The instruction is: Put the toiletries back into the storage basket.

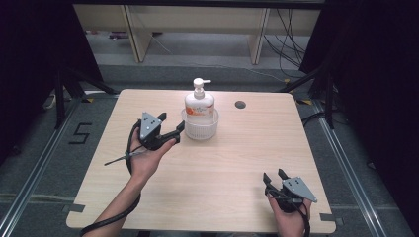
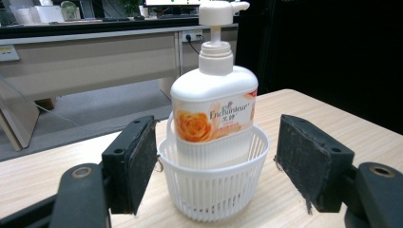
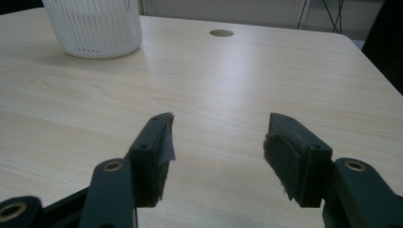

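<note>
Pump bottle (image 2: 212, 102) stands upright, nozzle pointing right.

1. Left tongs (image 1: 174, 129): black body, topped by a grey three-cornered plate dotted with small dark screws.
2. A black cable trails off them toward six o'clock, looping along a bare forearm, no sleeve on show.
3. Right tongs (image 1: 275, 177): same black build, same grey plate with its screws, a black cable curling at the wrist.
4. Up close, in both gripper views: flat dark pads, frayed at the edges, on black arms with brass-ringed pivot holes and small screw heads.
</note>
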The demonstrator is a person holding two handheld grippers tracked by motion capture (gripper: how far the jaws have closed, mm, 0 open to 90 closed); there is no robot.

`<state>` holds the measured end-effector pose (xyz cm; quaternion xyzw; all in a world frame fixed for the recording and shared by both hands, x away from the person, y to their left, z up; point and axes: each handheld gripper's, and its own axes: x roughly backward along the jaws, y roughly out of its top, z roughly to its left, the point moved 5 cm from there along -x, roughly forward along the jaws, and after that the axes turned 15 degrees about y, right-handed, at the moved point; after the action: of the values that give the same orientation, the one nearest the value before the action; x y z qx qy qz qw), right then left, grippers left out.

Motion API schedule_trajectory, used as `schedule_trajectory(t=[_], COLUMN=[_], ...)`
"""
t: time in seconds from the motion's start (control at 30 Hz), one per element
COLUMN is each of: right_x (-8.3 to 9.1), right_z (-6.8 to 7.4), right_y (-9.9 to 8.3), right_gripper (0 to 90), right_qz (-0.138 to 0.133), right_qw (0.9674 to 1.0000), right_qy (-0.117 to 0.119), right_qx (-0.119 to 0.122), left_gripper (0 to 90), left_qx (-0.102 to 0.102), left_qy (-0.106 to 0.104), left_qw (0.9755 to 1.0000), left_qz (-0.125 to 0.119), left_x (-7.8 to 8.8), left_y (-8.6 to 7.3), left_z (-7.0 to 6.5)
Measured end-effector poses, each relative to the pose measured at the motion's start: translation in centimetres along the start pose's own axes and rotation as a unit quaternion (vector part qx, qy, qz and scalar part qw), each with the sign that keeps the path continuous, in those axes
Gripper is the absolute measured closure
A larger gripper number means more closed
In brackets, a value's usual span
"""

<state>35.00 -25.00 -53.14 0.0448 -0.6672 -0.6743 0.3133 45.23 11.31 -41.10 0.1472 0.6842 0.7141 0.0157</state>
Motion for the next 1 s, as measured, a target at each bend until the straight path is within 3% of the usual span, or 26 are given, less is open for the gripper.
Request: schedule_trajectory(t=[0.07,0.13,0.17,0.2,0.23,0.27,0.3,0.47,0.5,0.53,0.57,0.6,0.63,1.0], right_x=[-0.1,-0.1,0.0,0.0,-0.1,0.0,0.0,0.0,0.0,0.0,0.0,-0.1,-0.1,-0.1], right_z=[-0.2,0.0,-0.2,0.0,0.0,0.2,-0.1,-0.1,-0.2,0.1,0.1,-0.2,0.0,0.0], right_y=[0.1,0.0,0.1,0.0,0.0,-0.1,0.0,0.0,0.1,0.0,0.0,0.1,0.0,0.0], right_gripper=[42.8,42.8,42.8,42.8,42.8,42.8,42.8,42.7,42.7,42.7,42.8,42.7,42.7,42.6], right_qz=[-0.011,-0.009,-0.001,0.000,0.000,0.002,-0.001,-0.005,-0.001,-0.001,-0.004,-0.010,-0.006,-0.005], right_qw=[0.9998,1.0000,0.9999,1.0000,1.0000,0.9999,1.0000,1.0000,0.9999,1.0000,1.0000,0.9999,1.0000,1.0000], right_qy=[-0.005,0.000,-0.002,0.001,0.005,-0.004,-0.003,0.001,-0.004,-0.002,-0.001,-0.004,0.001,0.003], right_qx=[0.013,0.002,0.013,0.001,0.003,-0.012,0.009,0.006,0.013,-0.009,-0.005,0.014,0.003,0.004], left_gripper=[29.3,29.3,29.3,29.3,29.4,29.4,29.4,29.4,29.3,29.3,29.3,29.3,29.2,29.2], left_qx=[-0.003,-0.002,-0.001,0.001,-0.001,0.000,-0.001,-0.004,-0.003,-0.006,-0.007,-0.011,-0.012,-0.014], left_qy=[0.001,0.002,0.004,0.005,0.004,0.006,0.006,0.006,0.006,0.008,0.009,0.010,0.012,0.020], left_qw=[1.0000,1.0000,1.0000,1.0000,1.0000,1.0000,1.0000,0.9999,0.9999,0.9999,0.9999,0.9998,0.9997,0.9996], left_qz=[0.003,0.004,0.006,0.007,0.006,0.006,0.006,0.007,0.007,0.010,0.012,0.013,0.015,0.014], left_x=[0.3,0.5,0.7,0.7,0.8,0.9,1.0,1.5,1.6,1.8,1.9,2.1,2.4,4.1], left_y=[-0.4,-0.8,-1.0,-1.2,-1.4,-1.5,-1.7,-2.5,-2.8,-3.1,-3.4,-3.7,-4.1,-7.5], left_z=[0.3,0.6,0.8,0.9,1.0,1.1,1.2,1.8,2.0,2.2,2.4,2.6,2.8,4.6])
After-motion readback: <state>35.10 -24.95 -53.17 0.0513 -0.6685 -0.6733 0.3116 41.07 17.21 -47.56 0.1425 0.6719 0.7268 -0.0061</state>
